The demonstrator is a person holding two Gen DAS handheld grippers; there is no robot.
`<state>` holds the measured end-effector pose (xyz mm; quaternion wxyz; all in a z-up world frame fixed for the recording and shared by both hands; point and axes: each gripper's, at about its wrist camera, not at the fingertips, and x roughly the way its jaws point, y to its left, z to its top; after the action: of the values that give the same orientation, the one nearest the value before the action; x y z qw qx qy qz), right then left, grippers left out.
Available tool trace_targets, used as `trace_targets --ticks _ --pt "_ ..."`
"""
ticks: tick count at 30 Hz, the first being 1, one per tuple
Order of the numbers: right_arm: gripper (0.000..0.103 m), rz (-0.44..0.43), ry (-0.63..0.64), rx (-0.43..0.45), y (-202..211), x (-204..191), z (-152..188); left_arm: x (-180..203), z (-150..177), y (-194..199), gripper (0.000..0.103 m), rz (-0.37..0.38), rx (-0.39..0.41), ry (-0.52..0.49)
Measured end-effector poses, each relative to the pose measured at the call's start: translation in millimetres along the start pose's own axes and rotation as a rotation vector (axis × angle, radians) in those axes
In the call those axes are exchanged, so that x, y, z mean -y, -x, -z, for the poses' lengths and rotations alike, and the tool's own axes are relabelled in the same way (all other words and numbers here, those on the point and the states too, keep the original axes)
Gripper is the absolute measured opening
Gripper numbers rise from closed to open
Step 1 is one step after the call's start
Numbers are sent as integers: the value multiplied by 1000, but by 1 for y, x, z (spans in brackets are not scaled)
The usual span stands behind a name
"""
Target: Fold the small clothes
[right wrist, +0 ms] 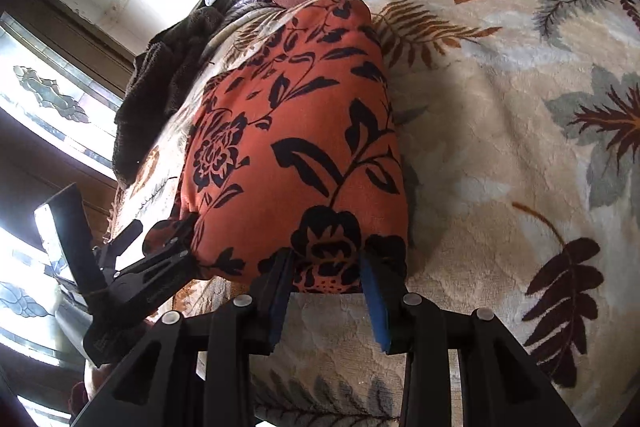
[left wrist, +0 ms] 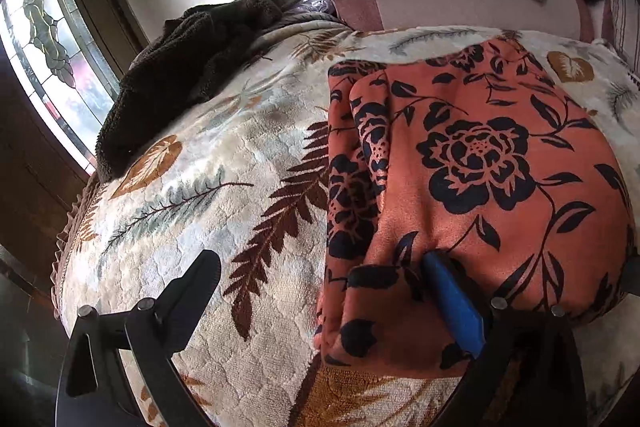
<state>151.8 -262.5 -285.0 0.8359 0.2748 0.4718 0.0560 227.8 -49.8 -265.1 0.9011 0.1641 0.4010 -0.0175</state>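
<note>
Blue-padded fingers of the right gripper (right wrist: 326, 273) pinch the near hem of the orange floral garment (right wrist: 296, 147), which lies folded on the leaf-print blanket (right wrist: 500, 155) covering the bed. Over on the far side, the left gripper (left wrist: 320, 291) stands spread wide, one finger (left wrist: 448, 291) dug into the cloth, the other out over bare blanket, gripping nothing. That's the worry: only one corner is truly held, so a lift could let the layers slide apart and undo the fold. Slick-looking fabric on plush pile, I'd guess, drags unevenly. A dark towel (left wrist: 180, 75) sits well clear by the window.
</note>
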Motion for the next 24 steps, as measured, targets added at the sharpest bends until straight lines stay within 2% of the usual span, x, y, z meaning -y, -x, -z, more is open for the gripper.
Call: trace_targets --ticks 3,5,7,8,10,16,20,24 --pt "38 -46 1 55 23 2 0 1 1 12 100 -14 9 -41" --pt "38 -98 -17 104 40 8 -1 -4 3 28 100 7 22 -31" --pt "57 -113 -37 159 58 16 -2 -8 3 49 100 34 51 -16" --pt "71 -117 -58 191 66 20 -3 -10 1 61 100 36 71 -12" --pt "72 -146 -94 245 80 29 -5 -13 -4 87 100 38 121 -3" --pt "72 -220 -163 325 106 44 -14 -23 -29 154 102 74 240 64" --pt "72 -265 -167 386 122 48 -13 -27 -35 170 102 68 268 87" --pt "72 -299 -145 458 139 47 -13 -27 -36 168 102 -9 267 86"
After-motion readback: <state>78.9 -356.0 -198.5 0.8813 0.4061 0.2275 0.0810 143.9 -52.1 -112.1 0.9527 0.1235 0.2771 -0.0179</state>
